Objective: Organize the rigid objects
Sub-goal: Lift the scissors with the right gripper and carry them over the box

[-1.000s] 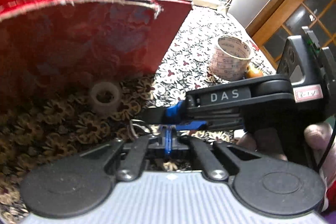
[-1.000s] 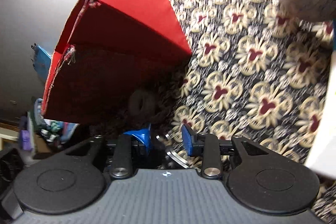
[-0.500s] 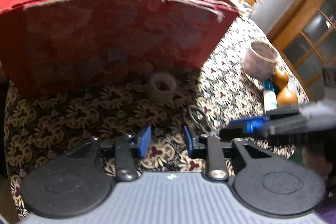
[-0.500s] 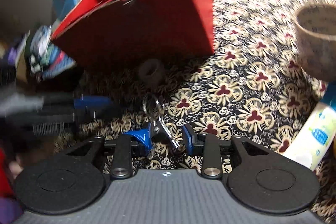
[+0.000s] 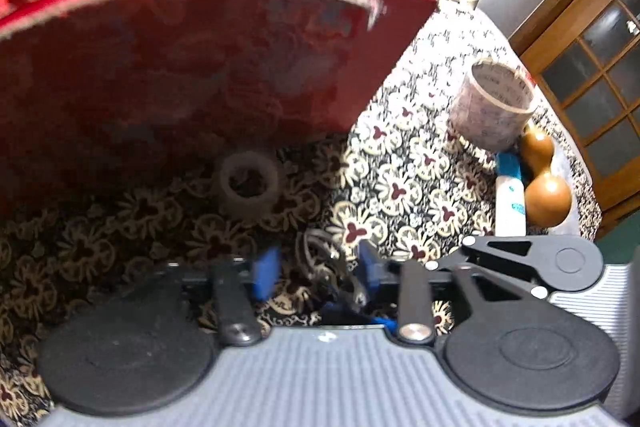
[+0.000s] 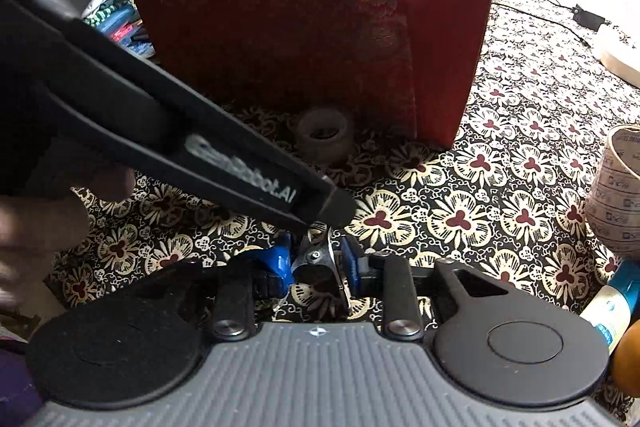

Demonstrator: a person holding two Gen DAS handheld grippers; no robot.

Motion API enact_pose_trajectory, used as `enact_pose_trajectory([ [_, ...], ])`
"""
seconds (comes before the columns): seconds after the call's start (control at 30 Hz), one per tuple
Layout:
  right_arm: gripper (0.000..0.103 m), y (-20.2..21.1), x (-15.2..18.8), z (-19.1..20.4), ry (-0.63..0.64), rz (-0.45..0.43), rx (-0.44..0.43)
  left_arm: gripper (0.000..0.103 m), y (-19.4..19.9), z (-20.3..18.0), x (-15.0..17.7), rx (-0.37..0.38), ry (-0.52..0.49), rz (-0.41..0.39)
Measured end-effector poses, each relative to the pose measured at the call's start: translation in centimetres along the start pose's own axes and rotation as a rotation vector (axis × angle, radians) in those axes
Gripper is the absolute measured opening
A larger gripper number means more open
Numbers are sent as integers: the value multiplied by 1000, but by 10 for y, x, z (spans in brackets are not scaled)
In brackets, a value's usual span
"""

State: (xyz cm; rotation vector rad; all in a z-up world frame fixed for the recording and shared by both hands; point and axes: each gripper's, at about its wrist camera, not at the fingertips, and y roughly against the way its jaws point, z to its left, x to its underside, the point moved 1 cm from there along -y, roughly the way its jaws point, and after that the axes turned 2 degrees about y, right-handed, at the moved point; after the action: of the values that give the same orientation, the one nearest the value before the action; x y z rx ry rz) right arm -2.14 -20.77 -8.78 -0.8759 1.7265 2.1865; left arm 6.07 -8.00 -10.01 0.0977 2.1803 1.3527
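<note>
A small metal clip [image 6: 320,259] sits between the blue pads of my right gripper [image 6: 316,265], which is shut on it low over the patterned cloth. My left gripper [image 5: 316,271] is open, its jaws either side of the same clip [image 5: 332,267]. The left gripper's arm [image 6: 180,139] crosses the right wrist view from the left. A red cardboard box [image 6: 312,27] stands just beyond, also filling the left wrist view [image 5: 180,67]. A small tape roll [image 6: 324,135] lies at its foot, seen in the left wrist view too [image 5: 248,183].
A large tape roll [image 5: 492,103] stands to the right, also at the right edge of the right wrist view [image 6: 616,187]. Two brown gourds [image 5: 544,183] and a white-and-blue tube [image 5: 508,195] lie beside it. A wooden door [image 5: 592,47] is at far right.
My left gripper has opened and moved in over the clip. My right gripper has turned to face the red box and has closed on the clip.
</note>
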Motion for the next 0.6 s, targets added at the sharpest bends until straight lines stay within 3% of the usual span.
enact_pose_trajectory([
  [0.33,1,27,0,-9,3,-73,44,22,11,-16,-8,38,-10,-25],
  [0.6,0,89,-49,-24,15,-244,117,20,74,-44,-51,127,-62,-200],
])
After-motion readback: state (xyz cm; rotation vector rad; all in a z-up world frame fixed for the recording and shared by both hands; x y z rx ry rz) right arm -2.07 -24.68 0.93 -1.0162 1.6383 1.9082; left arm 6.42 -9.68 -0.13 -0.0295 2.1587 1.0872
